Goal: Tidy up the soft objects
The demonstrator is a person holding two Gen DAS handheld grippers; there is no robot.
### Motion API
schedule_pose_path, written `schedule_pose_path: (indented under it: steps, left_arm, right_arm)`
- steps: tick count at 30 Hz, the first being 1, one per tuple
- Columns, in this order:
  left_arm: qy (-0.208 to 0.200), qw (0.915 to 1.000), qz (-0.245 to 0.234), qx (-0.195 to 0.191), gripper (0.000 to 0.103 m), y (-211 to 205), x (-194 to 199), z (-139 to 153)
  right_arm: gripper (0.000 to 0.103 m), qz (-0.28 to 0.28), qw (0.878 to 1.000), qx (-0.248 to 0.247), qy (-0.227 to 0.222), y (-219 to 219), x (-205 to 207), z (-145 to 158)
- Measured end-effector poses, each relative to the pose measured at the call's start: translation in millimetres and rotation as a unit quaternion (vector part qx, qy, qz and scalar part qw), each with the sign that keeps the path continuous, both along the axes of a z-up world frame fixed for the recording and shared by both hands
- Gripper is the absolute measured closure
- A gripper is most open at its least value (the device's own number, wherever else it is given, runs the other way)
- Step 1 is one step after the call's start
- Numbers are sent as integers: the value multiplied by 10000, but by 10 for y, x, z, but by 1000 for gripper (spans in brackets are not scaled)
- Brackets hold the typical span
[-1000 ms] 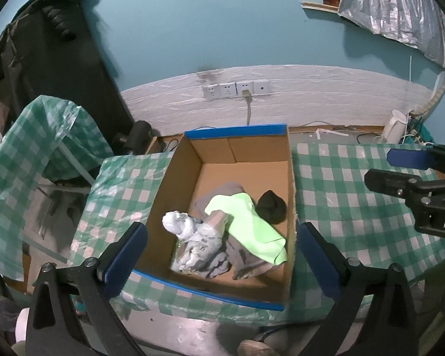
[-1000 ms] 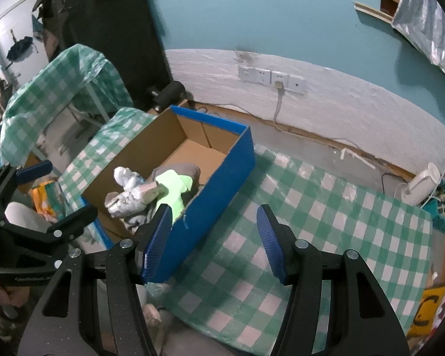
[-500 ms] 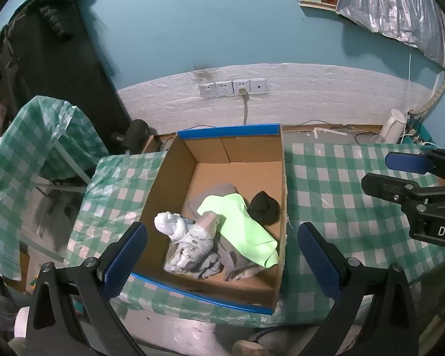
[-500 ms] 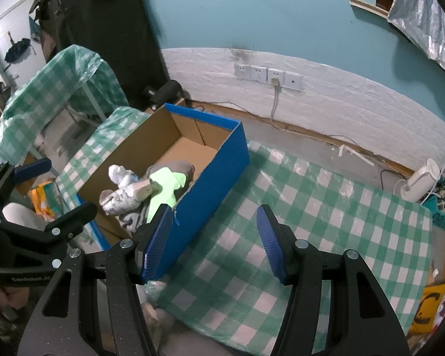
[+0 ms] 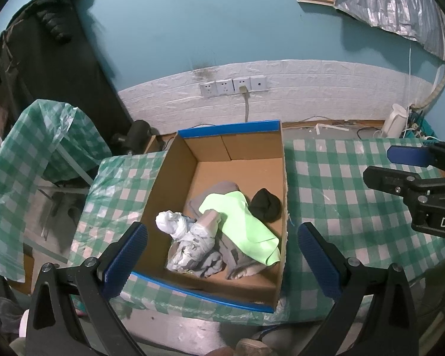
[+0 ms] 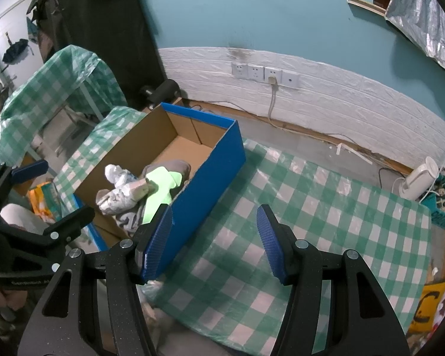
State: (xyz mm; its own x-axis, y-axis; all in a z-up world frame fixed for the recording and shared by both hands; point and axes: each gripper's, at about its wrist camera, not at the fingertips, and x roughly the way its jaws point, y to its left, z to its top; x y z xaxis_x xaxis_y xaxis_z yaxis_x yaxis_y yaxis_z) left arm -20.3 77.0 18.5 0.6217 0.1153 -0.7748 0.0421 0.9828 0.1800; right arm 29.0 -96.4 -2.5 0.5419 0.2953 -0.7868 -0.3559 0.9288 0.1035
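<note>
The open brown cardboard box with blue outer walls and blue-taped rim point(image 5: 284, 190) stands on the green-and-white checked plastic tablecloth point(image 5: 335, 184), and all the soft things lie in the half of the box nearest the cameras. From the right wrist view the box's near blue wall cuts off the lower part of the pile, and the small black knitted lump point(image 5: 266, 204) against the box's right wall does not show there at all. The crumpled white-and-grey cloth bundle point(image 5: 190, 243) sits at the left of the box floor; what the tan roll poking from it is cannot be made out. The bright lime-green cloth point(image 5: 246, 231) drapes over a grey garment point(image 5: 219, 188), hiding most of it. The left gripper point(image 5: 219, 255) hangs over the box's near edge, tilted downward, jaws wide apart and empty. The right gripper point(image 6: 213, 240) hovers over the tablecloth just right of the box, angled down, jaws partly spread with nothing between them.
</note>
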Motion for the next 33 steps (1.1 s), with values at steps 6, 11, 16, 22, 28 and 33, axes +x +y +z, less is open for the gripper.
schedule_pose_path:
  steps: [6,11,16,22,28,33]
  left_arm:
    - [-22,10000,-24,-7,1,5,-11,2]
    - [-26,10000,-17,14,1,-20,-7,2]
    - [-16,10000,-15,19,1,-34,-10,1]
    - [-25,10000,-17,29,1,-39,-14,4]
    - [-22,10000,-18,42,1,-43,-14,2]
    - [-23,10000,-13,48,1,-45,-16,4]
  right_arm:
    - [44,-10,10000,-4,6,2,2,-1]
    - [44,-8,10000,-3,9,4,3,-2]
    - [44,-8,10000,-3,8,4,4,-2]
    - [44,-6,10000,-4,8,6,6,0]
    - [44,-3,10000,-8,9,7,7,0]
    - [44,-7,10000,-10,11,5,7,1]
